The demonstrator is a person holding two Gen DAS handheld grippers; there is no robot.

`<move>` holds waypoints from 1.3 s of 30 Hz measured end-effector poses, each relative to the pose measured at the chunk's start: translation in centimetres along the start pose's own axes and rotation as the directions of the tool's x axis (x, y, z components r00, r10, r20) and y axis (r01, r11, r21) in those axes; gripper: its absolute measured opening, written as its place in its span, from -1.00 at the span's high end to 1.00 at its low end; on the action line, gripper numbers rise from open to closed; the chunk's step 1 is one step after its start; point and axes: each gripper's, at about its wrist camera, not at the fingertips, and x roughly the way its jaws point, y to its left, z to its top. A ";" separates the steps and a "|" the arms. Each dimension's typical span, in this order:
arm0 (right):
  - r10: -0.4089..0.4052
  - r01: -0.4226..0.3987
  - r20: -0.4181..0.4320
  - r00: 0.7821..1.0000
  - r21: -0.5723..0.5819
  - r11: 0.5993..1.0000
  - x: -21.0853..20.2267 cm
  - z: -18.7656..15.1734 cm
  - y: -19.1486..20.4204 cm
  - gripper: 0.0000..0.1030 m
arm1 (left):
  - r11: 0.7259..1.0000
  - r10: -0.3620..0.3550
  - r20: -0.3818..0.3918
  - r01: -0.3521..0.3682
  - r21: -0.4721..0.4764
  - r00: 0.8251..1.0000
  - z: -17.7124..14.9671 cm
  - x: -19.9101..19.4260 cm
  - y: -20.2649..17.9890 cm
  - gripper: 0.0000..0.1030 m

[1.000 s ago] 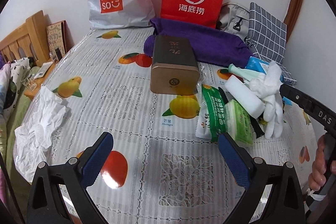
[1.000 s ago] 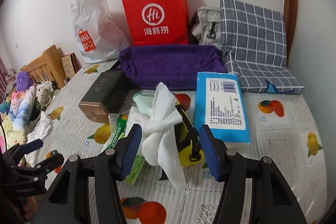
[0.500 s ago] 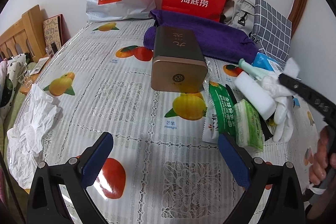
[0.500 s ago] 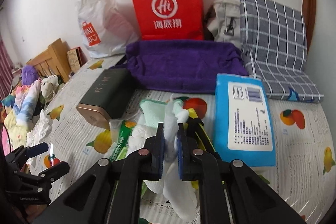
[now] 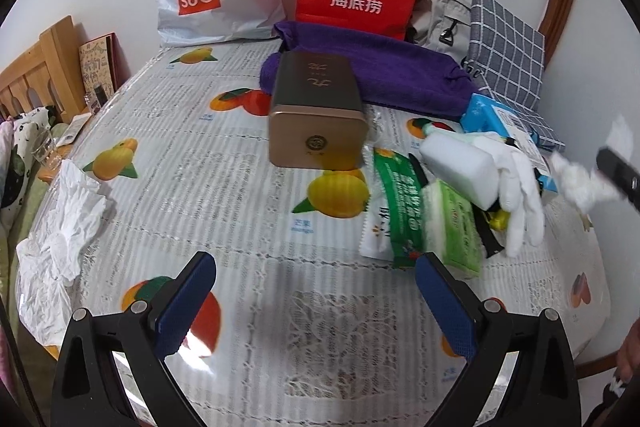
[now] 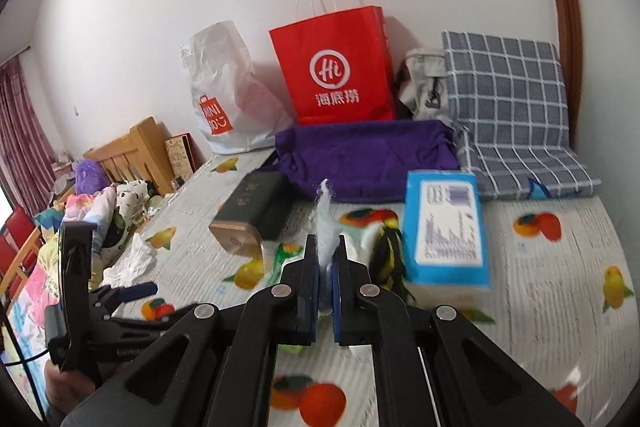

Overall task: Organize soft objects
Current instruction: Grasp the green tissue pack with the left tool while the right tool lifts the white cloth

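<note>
- The desk [image 5: 248, 235], under its fruit-print cover, takes up most of what I see in both views; the clutter sits on its right half, the left half carries only a crumpled white paper [image 5: 60, 227] at the near-left edge.
- Along the far edge I see a purple towel [image 6: 368, 159] lying flat with its long axis running left to right, in front of a red paper bag [image 6: 332, 67] and beside a checked cushion [image 6: 508, 115] on the far right.
- A gold tin box [image 5: 316, 119] lies mid-desk, its long axis pointing far to near, just left of the pile.
- The pile itself holds a blue tissue pack [image 6: 444, 227], green packets [image 5: 400, 211], a white sponge block [image 5: 460, 167] and a white glove [image 5: 520, 195], all touching or overlapping.
- My left tongs [image 5: 316, 303] hang spread wide and empty over bare desk, near side, with the pile ahead and to the right.
- My right tongs [image 6: 327, 291] are pressed together on a white cloth [image 6: 326, 227], which stands up between the pads; from the left camera it shows blurred, off the right of the pile and above the desk.
- I judge the next move belongs to the right arm: the cloth hangs lengthwise from its grip, and the towel and cushion lie straight ahead, far side.
</note>
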 end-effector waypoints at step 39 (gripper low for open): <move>-0.134 0.161 -0.212 0.968 0.114 0.980 2.8 -8.3 -11.4 -0.54 | 0.957 0.066 -0.052 -0.049 0.288 0.996 0.3 5.9 -11.0 -0.01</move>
